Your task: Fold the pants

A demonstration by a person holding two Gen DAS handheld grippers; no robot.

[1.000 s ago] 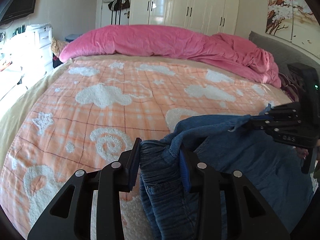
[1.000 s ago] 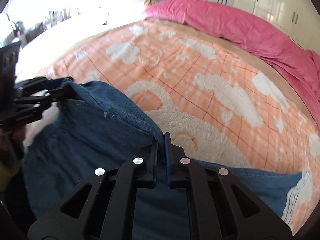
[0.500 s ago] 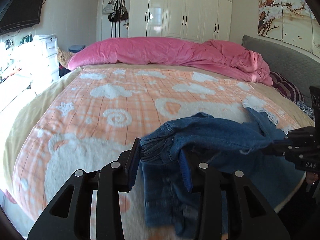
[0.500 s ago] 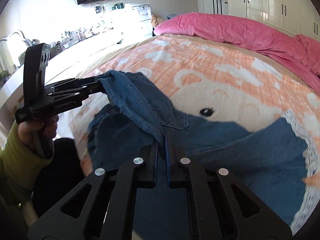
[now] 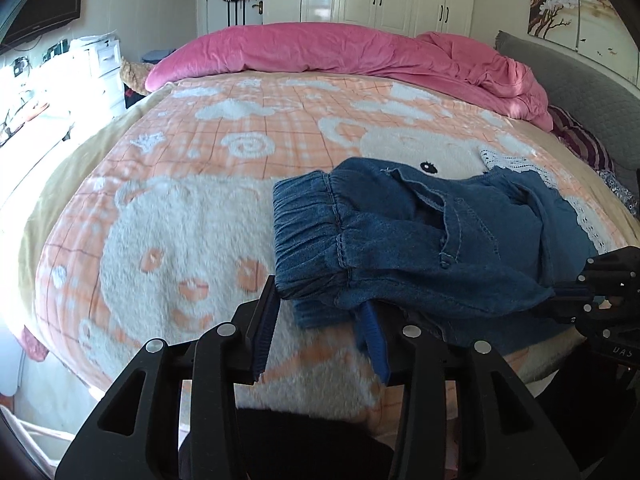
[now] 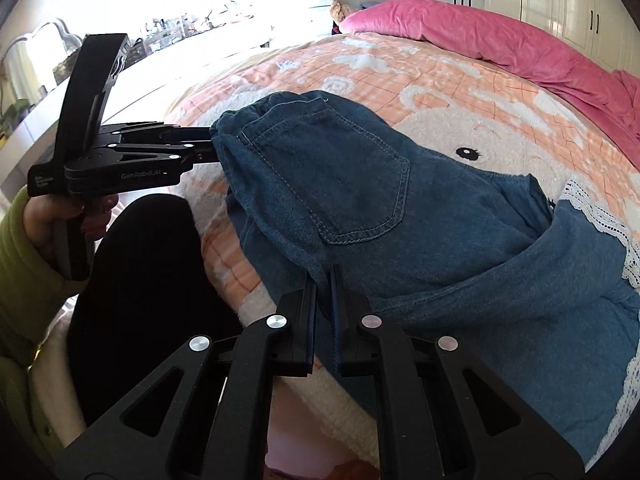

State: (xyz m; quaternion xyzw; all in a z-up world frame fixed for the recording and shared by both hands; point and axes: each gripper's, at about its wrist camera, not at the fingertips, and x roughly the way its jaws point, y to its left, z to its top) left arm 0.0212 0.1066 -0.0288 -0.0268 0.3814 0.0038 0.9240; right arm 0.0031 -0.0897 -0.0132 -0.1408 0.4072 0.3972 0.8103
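Two grippers on one pair of denim pants (image 5: 420, 240), which lie on the peach bear blanket (image 5: 180, 240) at the near edge of the bed, center-right in the left wrist view.

Left gripper (image 5: 320, 312): jaws part-spread and opening. The elastic waistband (image 5: 304, 232) corner sits between them, touching the left pad (image 5: 266, 320), but the grip looks loose.

Right gripper (image 6: 325, 280): jaws pressed nearly together, pinching a thin denim edge at bottom center of the right wrist view, just below the back pocket (image 6: 340, 184).

Key relation: waistband end lies toward the left gripper and the lace-trimmed hems (image 6: 600, 220) run off to the right of frame, so the long axis goes roughly left-right across both views. My guess is the left lets go first, w/ the right anchoring.

Hard to read: how many layers the right pads hold; the underside fold beneath the waistband; lower hem cut off at the frame's right edge. A dark-clothed leg (image 6: 140, 280) blocks the bed's edge lower left.
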